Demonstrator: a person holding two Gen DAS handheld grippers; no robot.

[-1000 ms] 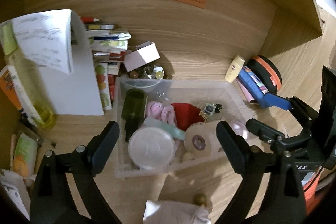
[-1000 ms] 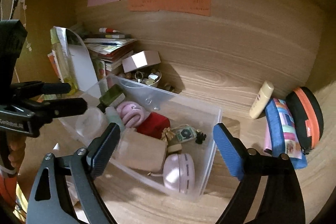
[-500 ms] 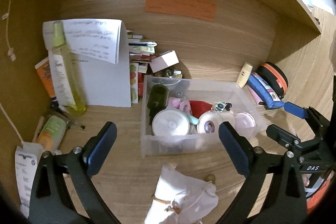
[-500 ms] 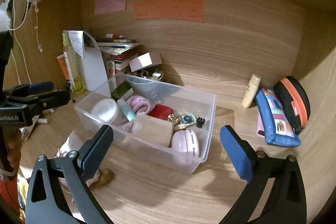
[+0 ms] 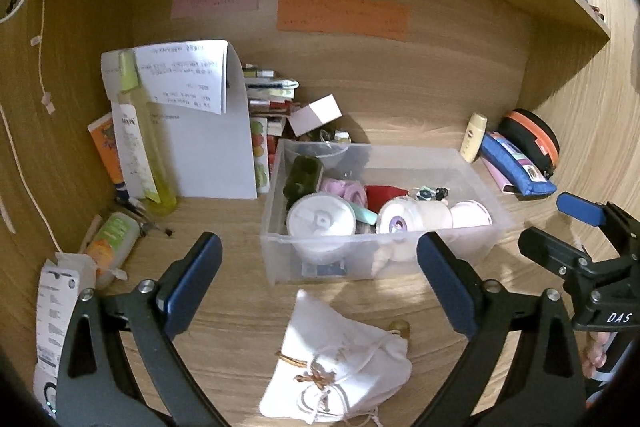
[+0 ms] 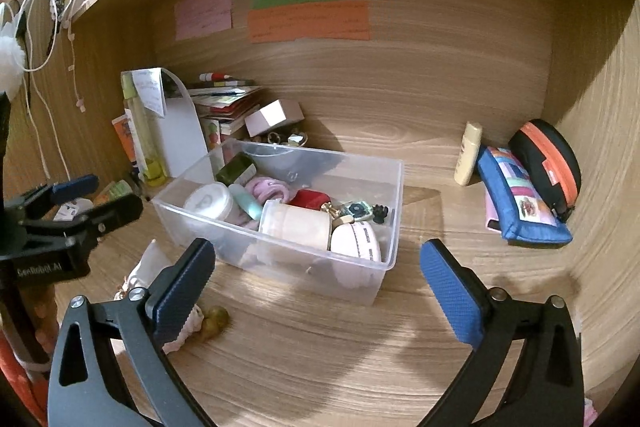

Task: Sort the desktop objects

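A clear plastic bin (image 5: 472,163) (image 6: 192,217) sits mid-desk, holding a white round jar (image 5: 320,221), a dark green bottle (image 5: 302,175), pink items, a red item and a tape roll (image 5: 398,223). A white drawstring pouch (image 5: 340,359) lies in front of it, partly hidden in the right wrist view (image 6: 146,263). My left gripper (image 5: 320,275) is open and empty, above the desk before the bin. My right gripper (image 6: 316,283) is open and empty, near the bin's right front corner.
A white paper stand with a yellow-green bottle (image 5: 140,131) and stacked books (image 5: 272,99) stand at the back left. A cream tube (image 6: 468,153), a blue pouch (image 6: 520,199) and a black-orange case (image 6: 548,163) lie at the right. Wooden walls enclose the desk.
Both grippers have pulled back and up from the bin, so more of the desk and the white pouch shows. Both have stayed open.
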